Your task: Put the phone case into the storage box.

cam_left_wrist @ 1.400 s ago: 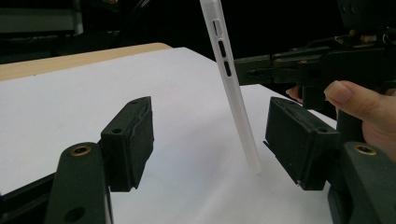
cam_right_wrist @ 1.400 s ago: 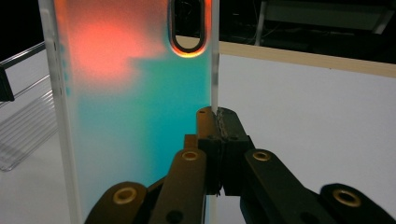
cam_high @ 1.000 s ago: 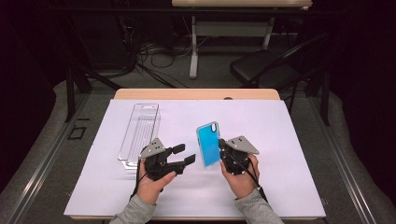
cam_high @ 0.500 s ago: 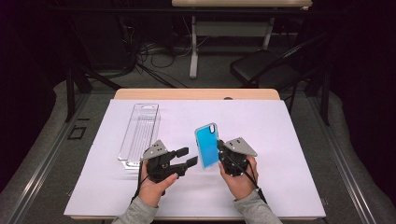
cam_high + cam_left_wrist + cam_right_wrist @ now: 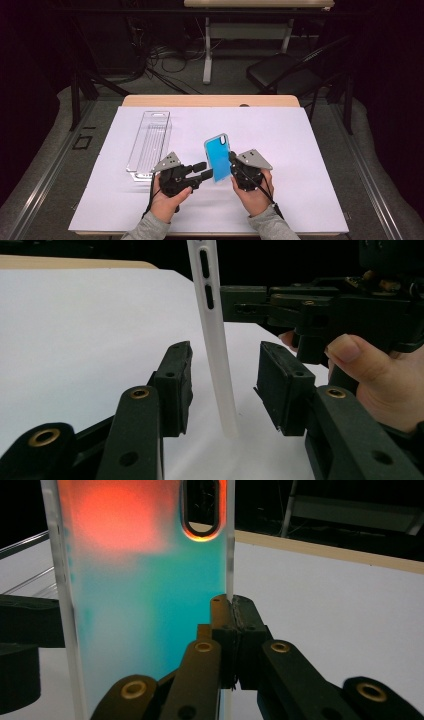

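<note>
A blue phone case with pale edges stands upright near the middle of the white table cover. My right gripper is shut on its right edge; in the right gripper view the jaws pinch that edge of the translucent teal case. My left gripper is open at the case's left side. In the left gripper view the case's white edge rises between the two pads, touching neither, and the left gripper straddles it. Whether the case's lower end rests on the table I cannot tell.
A clear plastic package tray lies lengthwise on the white cover, just behind the left hand. Beyond the table's wooden far edge are a dark chair, cables and another table's legs.
The left gripper has slid a little to the right, so its open jaws now straddle the case's edge. The right gripper still holds the case upright in about the same place.
</note>
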`<control>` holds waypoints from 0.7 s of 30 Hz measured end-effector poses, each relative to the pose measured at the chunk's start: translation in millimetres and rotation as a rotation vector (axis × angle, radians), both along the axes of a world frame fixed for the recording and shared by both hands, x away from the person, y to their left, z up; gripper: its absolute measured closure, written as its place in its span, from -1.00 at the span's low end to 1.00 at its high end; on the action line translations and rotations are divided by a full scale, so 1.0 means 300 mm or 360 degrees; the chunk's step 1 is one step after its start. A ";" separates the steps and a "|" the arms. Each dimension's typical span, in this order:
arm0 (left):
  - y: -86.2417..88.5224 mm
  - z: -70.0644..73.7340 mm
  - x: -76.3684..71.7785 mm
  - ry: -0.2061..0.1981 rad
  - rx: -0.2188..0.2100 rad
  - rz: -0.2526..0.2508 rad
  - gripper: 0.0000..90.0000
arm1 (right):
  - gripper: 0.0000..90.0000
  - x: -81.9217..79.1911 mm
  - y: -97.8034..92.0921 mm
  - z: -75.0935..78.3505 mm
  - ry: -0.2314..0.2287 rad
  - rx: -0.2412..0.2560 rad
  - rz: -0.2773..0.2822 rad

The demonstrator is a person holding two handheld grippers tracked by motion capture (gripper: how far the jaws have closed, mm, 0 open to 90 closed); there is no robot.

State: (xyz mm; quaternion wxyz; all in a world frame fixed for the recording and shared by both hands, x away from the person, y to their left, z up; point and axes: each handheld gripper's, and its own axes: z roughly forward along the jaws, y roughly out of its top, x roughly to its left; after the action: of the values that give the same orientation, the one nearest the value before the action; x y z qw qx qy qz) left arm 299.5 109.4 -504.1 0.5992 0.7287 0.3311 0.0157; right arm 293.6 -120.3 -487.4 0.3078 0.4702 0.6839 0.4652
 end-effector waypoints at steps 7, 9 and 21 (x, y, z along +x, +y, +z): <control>0.006 -0.008 0.005 0.0029 -0.0009 0.0010 0.43 | 0.98 -0.005 0.005 0.003 -0.0008 -0.0001 0.0021; 0.009 -0.009 0.008 0.0041 -0.0018 0.0000 0.46 | 0.98 -0.006 0.006 0.003 -0.0014 -0.0003 0.0025; 0.011 -0.010 0.008 0.0059 -0.0041 -0.0013 0.65 | 0.98 -0.011 0.012 0.003 -0.0019 -0.0009 0.0050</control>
State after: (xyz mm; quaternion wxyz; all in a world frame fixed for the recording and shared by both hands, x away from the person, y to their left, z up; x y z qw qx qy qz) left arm 301.8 112.6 -506.9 0.6024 0.7224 0.3394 -0.0044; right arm 290.5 -116.8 -486.4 0.3059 0.4558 0.6906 0.4708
